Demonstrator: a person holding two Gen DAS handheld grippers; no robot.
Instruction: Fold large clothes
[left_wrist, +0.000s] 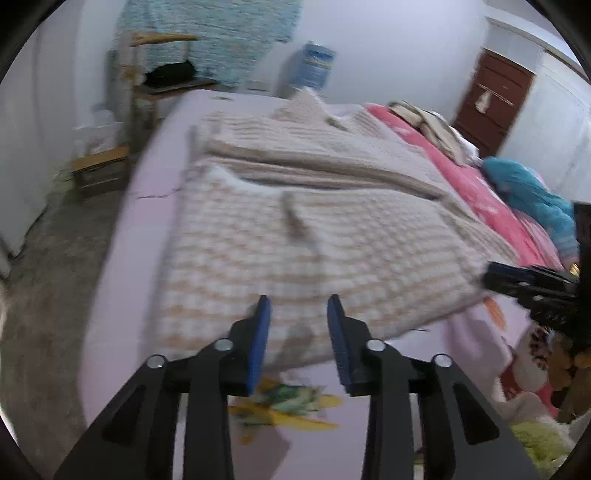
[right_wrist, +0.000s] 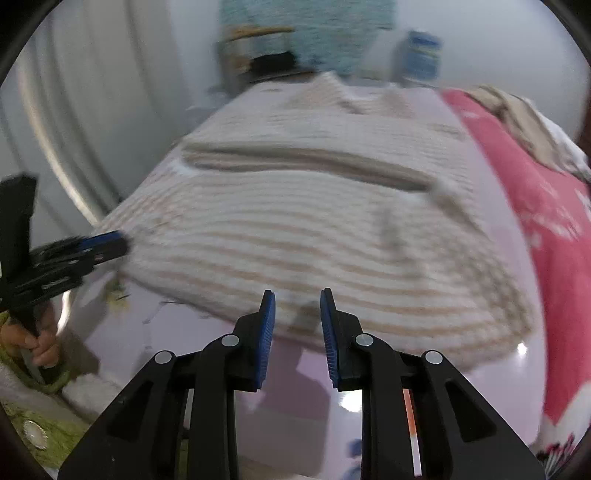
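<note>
Item, striped knit garment (left_wrist: 314, 229): lying flat on the lilac bedsheet (left_wrist: 147, 206), long axis running away from 2 grippers, left gripper (left_wrist: 298, 314) and right gripper (right_wrist: 297, 306) both hovering at its near hem, jaws narrowly parted, gripping nothing.

My right tool (right_wrist: 297, 306) hangs parted just over the near hem of the striped sweater (right_wrist: 314, 221); blur hides contact. My left tool (right_wrist: 110, 242) reaches its left edge.
</note>
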